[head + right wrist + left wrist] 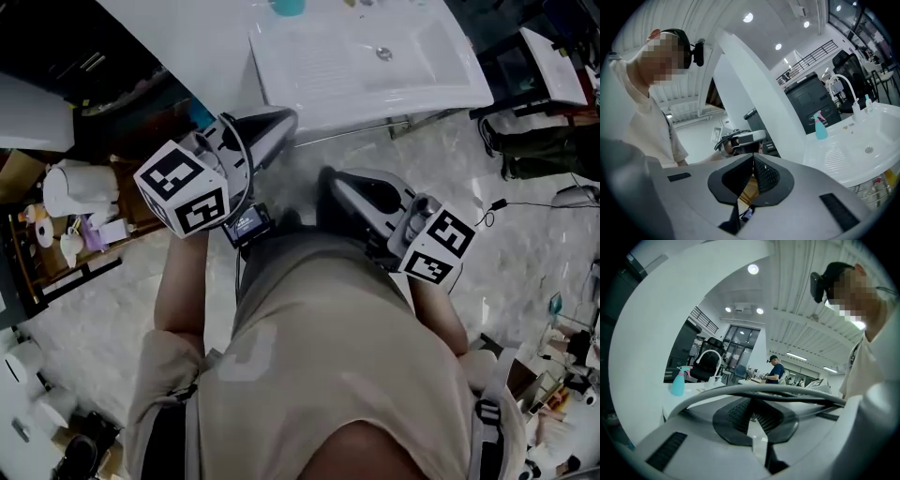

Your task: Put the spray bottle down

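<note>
Hall space surrounds us: a tall, pale room with round ceiling lights, a railed upper gallery and a black office chair beyond the sink. Under us lies a marbled grey floor, with a cluttered low shelf at nine o'clock in the head view. The white sink unit fills twelve to one o'clock, its ribbed drainboard and basin glossy and nearly bare. We stand back from it, our beige shirt filling six o'clock, which we judge is why both tools sit drawn in near the chest rather than reaching out. The left gripper at ten o'clock has its jaws pressed together on nothing. The right gripper at three o'clock likewise shows closed, empty jaws, aimed across toward the left one. The teal spray bottle with its pink trigger stands upright on the sink unit's back edge, at twelve o'clock, well apart from both grippers. By our reading it is set down, so nothing needs holding.
</note>
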